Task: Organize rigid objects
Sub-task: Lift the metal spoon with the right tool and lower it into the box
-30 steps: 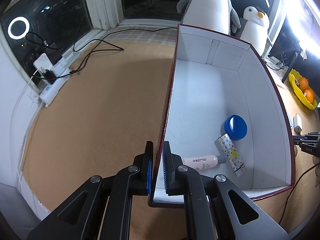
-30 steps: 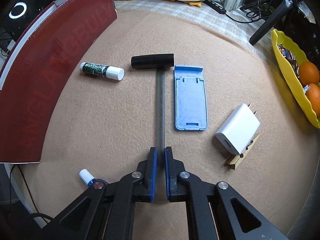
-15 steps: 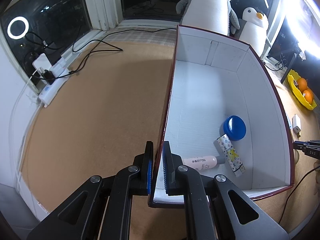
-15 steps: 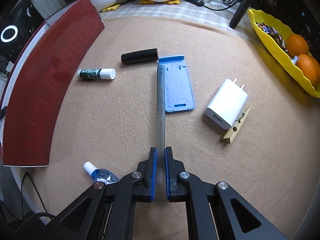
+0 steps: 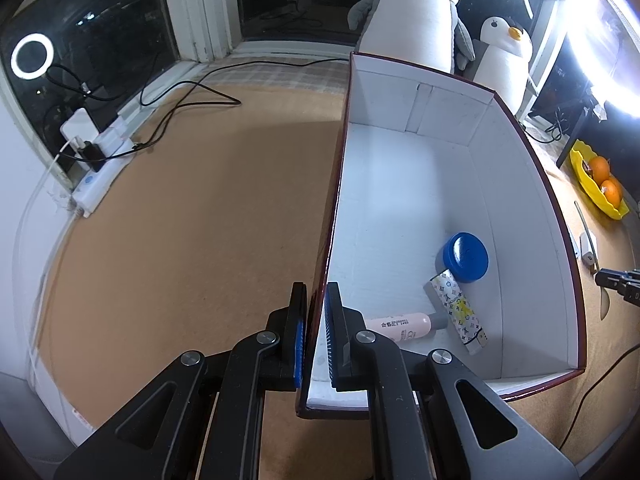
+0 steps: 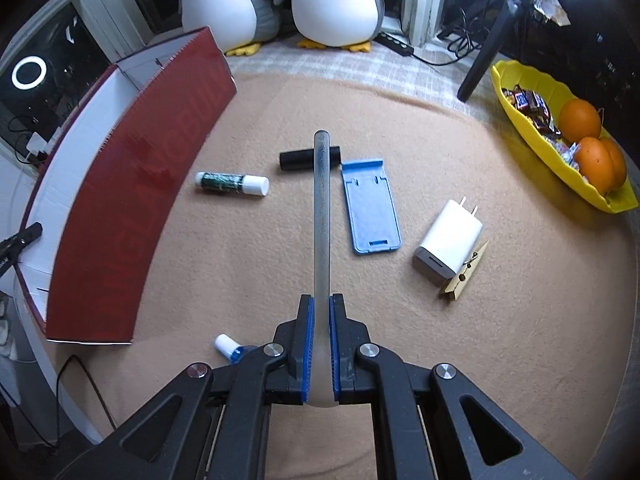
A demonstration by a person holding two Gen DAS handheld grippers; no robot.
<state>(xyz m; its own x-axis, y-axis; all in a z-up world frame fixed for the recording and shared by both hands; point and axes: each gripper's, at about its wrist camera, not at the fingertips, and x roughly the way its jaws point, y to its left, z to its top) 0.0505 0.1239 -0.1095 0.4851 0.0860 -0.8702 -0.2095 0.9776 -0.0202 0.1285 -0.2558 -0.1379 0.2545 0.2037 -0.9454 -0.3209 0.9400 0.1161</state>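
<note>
My left gripper (image 5: 316, 320) is shut on the left wall of the red box (image 5: 332, 216), whose white inside holds a blue round jar (image 5: 466, 257), a patterned tube (image 5: 460, 312) and a pink bottle (image 5: 400, 326). My right gripper (image 6: 321, 332) is shut on a long grey stick (image 6: 321, 216) and holds it lifted above the carpet. Below it lie a black cylinder (image 6: 298, 159), a green tube with a white cap (image 6: 232, 182), a blue phone stand (image 6: 370, 206), a white charger (image 6: 448, 238) and a wooden clothespin (image 6: 466, 276).
The red box (image 6: 132, 208) stands to the left in the right wrist view. A small blue bottle with a white cap (image 6: 230, 348) lies by the right gripper. A yellow tray (image 6: 520, 120) with oranges and sweets sits at the right. Plush penguins (image 6: 336, 0) and cables lie behind.
My right gripper has risen with the grey stick, so its far end has lifted away from the black cylinder. The left gripper has held still on the box wall.
</note>
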